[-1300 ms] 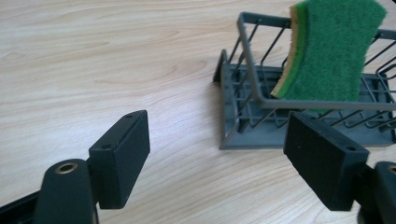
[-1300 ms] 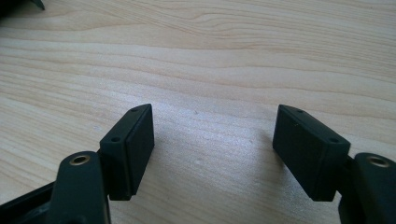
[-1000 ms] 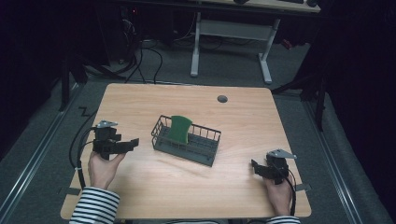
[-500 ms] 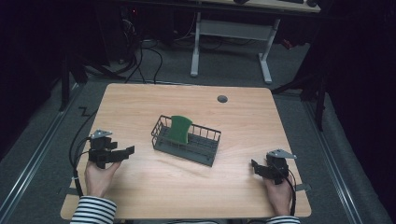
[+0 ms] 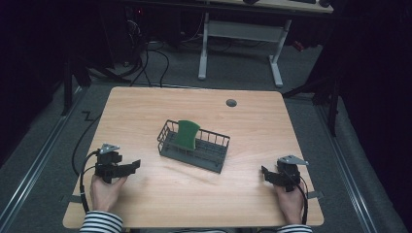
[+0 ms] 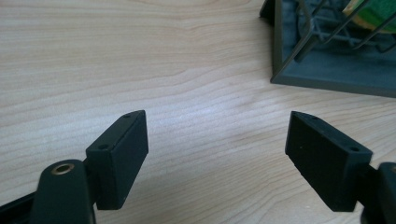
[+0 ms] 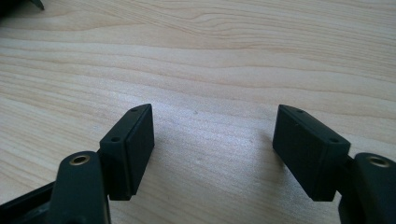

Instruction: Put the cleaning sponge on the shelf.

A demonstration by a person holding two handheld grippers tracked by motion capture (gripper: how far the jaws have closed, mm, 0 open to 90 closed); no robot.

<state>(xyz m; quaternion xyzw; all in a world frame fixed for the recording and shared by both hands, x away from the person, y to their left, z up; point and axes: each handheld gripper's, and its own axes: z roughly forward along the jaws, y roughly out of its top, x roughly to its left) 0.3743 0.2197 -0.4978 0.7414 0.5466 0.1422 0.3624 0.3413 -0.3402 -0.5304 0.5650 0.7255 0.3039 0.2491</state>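
Both sit low near the table [image 5: 145, 104] edge with nothing held: left hand-held gripper [image 5: 133, 165] at eight o'clock, right hand-held gripper [image 5: 265, 172] at four o'clock, jaws wide apart; the wire rack [image 5: 194, 145] stands mid-table, a green, seemingly sponge-like piece [image 5: 187, 135] upright inside; next likely a reach toward it.

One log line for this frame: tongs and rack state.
left tongs: open, empty, near table | right tongs: open, empty | wire rack: mid-table, untouched | green sponge: upright in rack

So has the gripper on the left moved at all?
Yes. The left gripper has drawn toward the near edge of the table, away from the wire basket.
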